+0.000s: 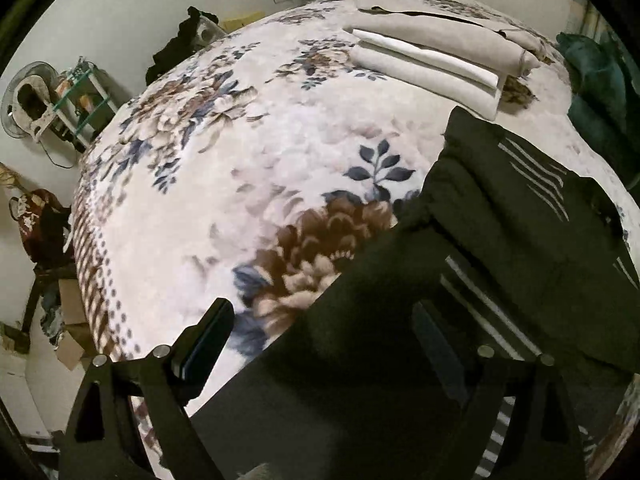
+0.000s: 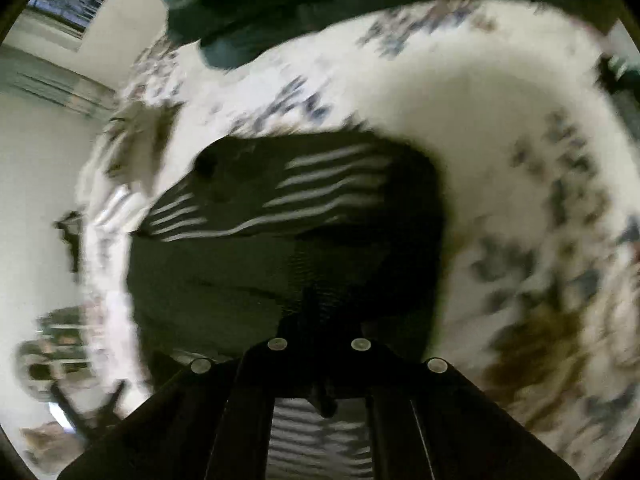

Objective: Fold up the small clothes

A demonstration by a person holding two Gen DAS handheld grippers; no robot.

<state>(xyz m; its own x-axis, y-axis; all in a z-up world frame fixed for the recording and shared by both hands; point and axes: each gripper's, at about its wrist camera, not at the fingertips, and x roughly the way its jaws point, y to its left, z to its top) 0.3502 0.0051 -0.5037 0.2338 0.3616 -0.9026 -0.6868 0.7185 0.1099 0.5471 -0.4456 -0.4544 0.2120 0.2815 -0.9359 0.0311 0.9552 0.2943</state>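
Observation:
A black garment with grey stripes [image 1: 500, 240] lies on the floral blanket [image 1: 248, 168] at the right. My left gripper [image 1: 324, 344] is open, its jaws wide apart over the garment's near edge. In the blurred right wrist view the same garment [image 2: 288, 216] fills the middle. My right gripper [image 2: 320, 344] is shut on a fold of it, and the cloth hangs below the fingers.
A stack of folded beige and white clothes [image 1: 432, 56] lies at the far side of the bed. A dark green blanket [image 1: 600, 80] is bunched at the right, also in the right wrist view [image 2: 280, 0]. A fan [image 1: 28, 100] and shelf clutter stand left of the bed.

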